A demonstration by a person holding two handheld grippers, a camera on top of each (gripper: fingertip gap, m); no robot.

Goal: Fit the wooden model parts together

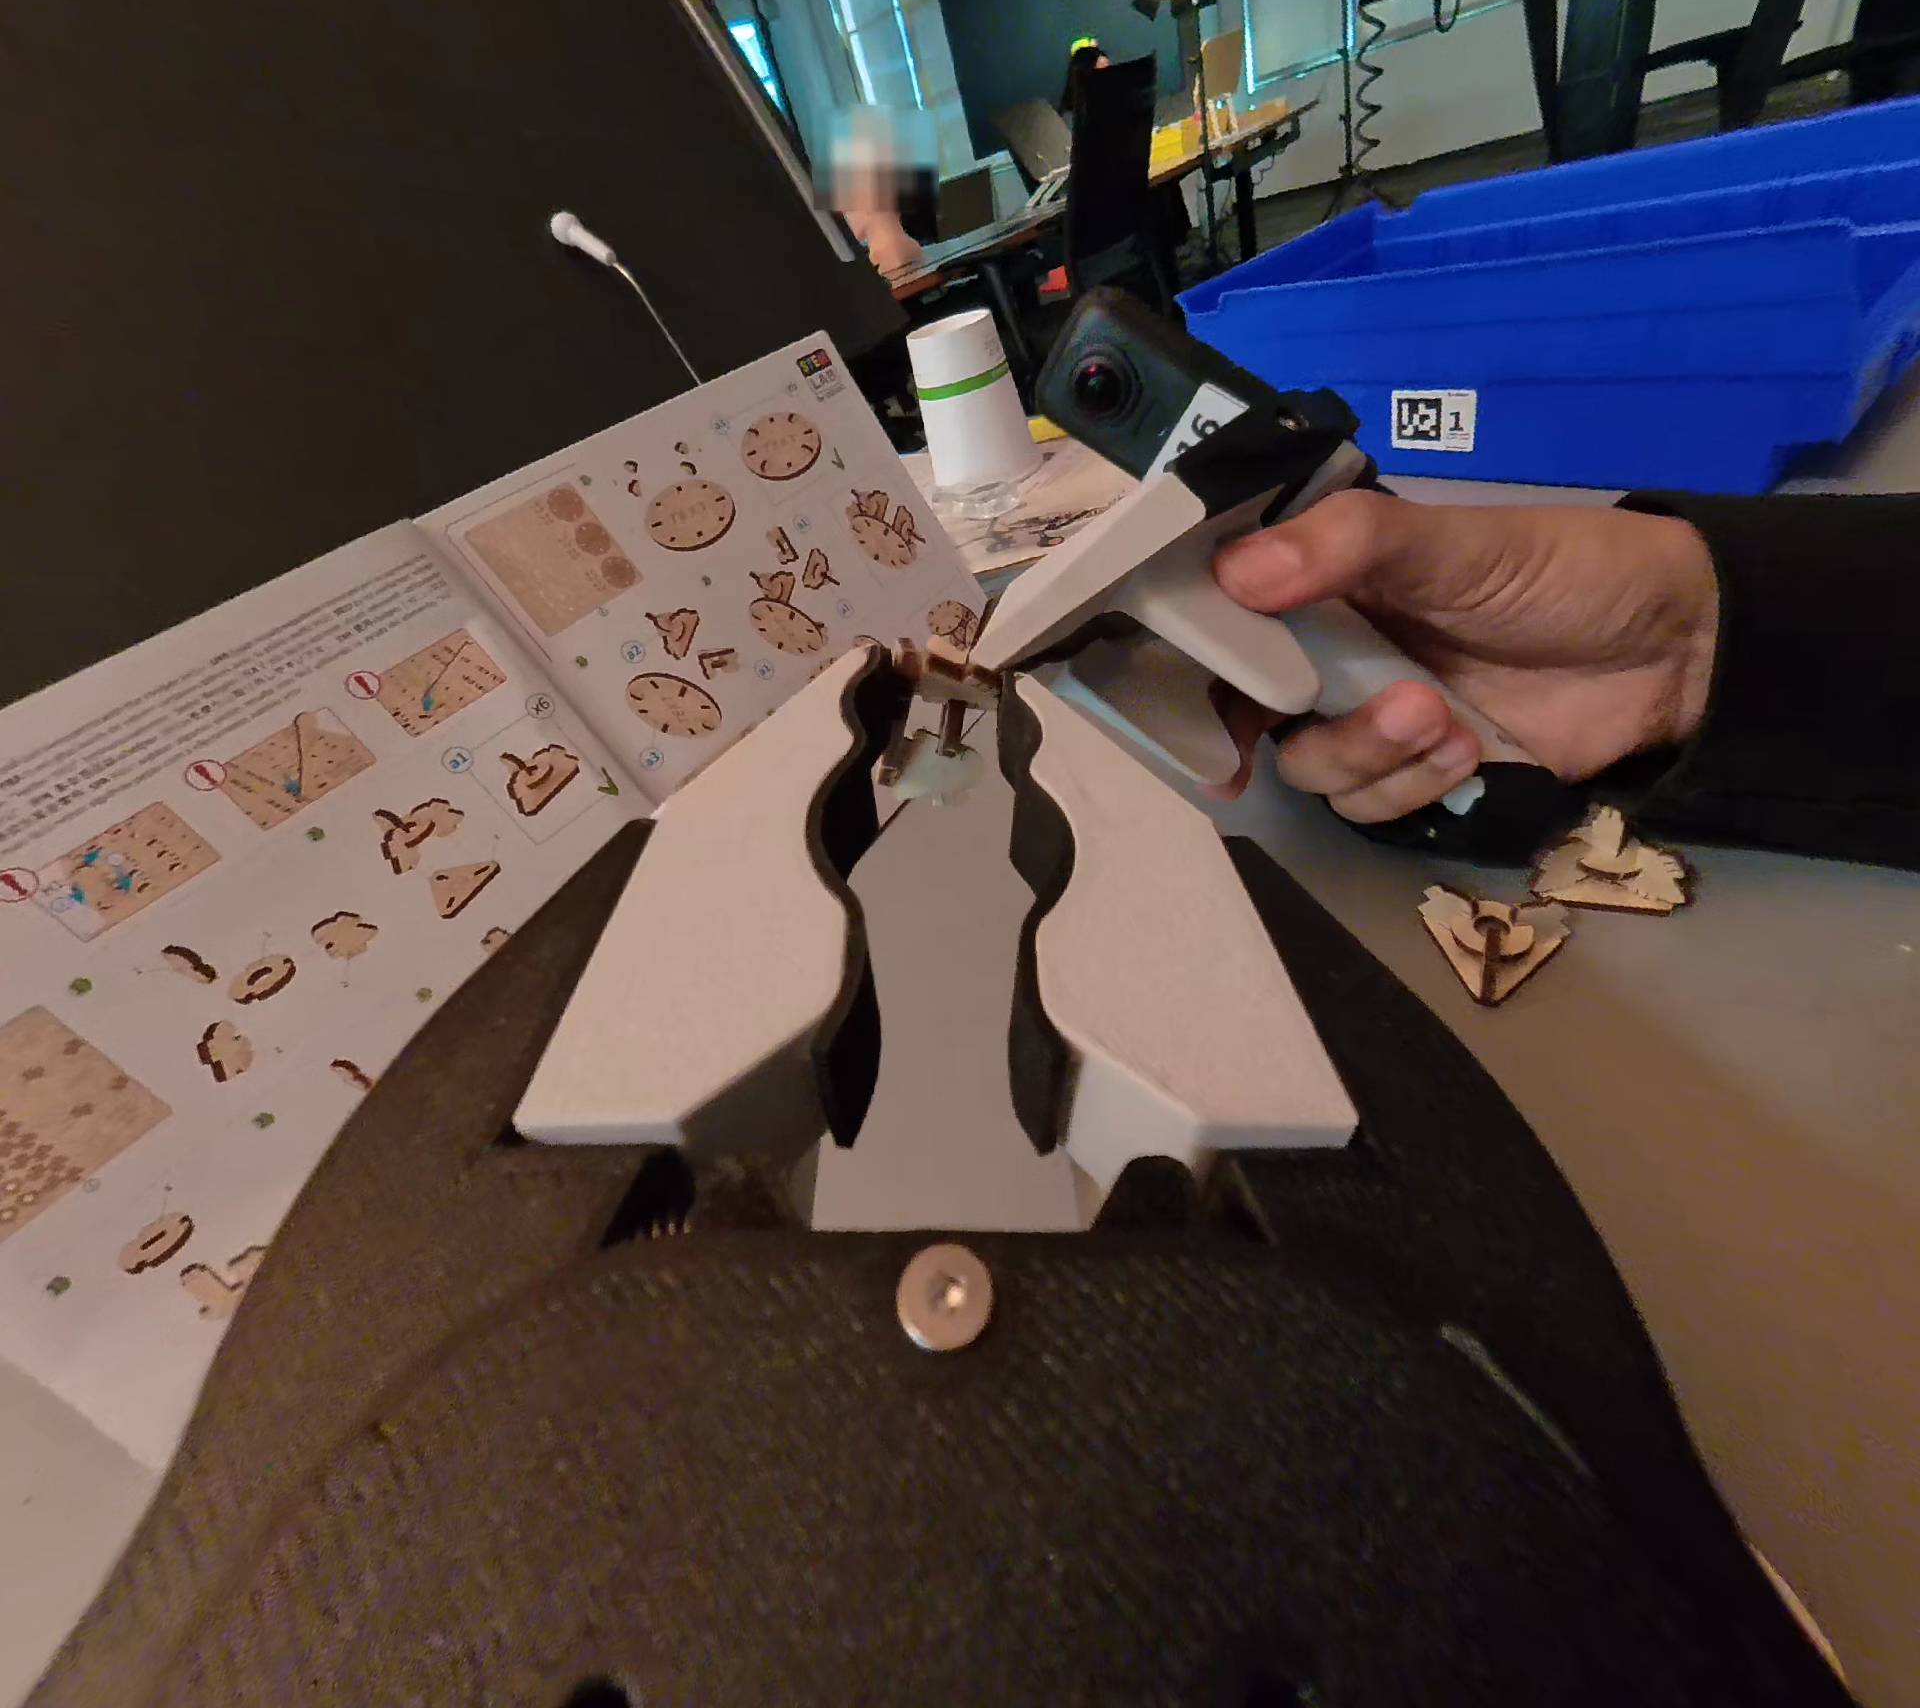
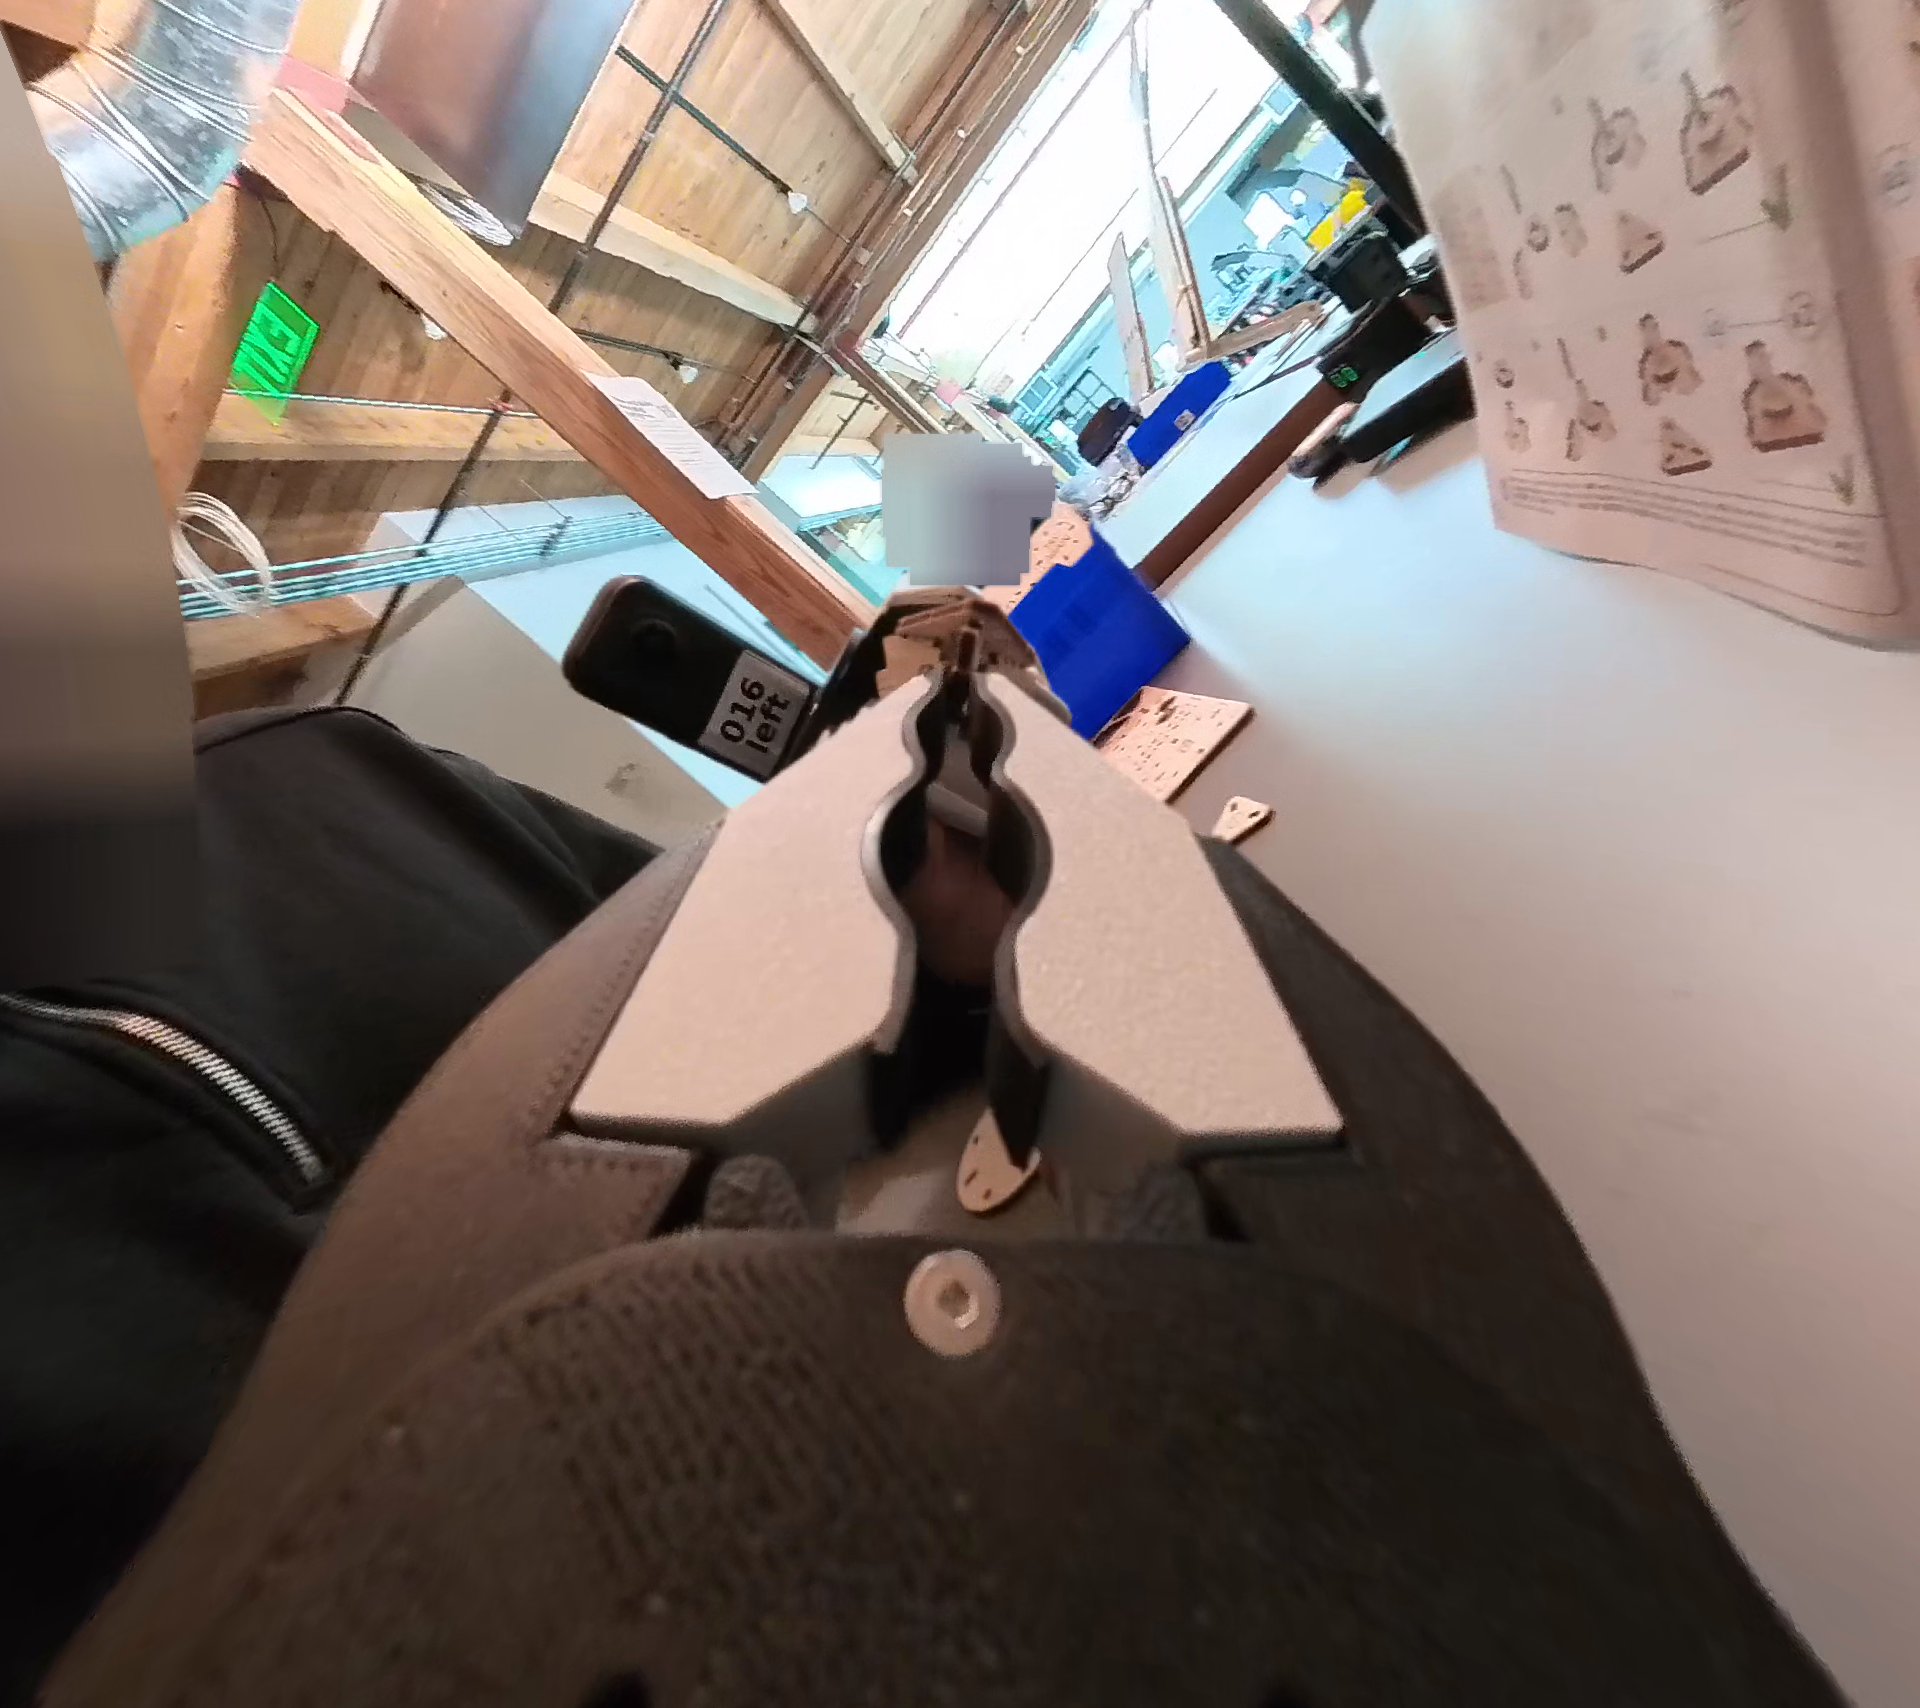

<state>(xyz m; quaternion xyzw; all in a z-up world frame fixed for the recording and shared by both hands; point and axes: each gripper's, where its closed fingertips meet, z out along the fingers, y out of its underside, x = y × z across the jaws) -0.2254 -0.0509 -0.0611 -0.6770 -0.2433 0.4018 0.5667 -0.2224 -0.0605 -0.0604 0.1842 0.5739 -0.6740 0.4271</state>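
At frame centre, the left gripper [image 1: 940, 671] clamps a small laser-cut wooden assembly [image 1: 940, 666]; its lower white part is blurred. The right gripper [image 2: 961, 676] pinches a thin tab of the same piece, its fingertips closed. An open illustrated instruction booklet [image 1: 416, 723] lies left, print too small to make out.

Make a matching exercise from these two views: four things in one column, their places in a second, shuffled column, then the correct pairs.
Things
1. small laser-cut wooden assembly
2. open paper instruction booklet
3. blue plastic bin
4. two triangular wooden pieces

Places
A. on the grey table below the hand
B. between the left gripper's fingertips
C. behind the right gripper
D. spread flat left of the left gripper

Pairs: 1-B, 2-D, 3-C, 4-A
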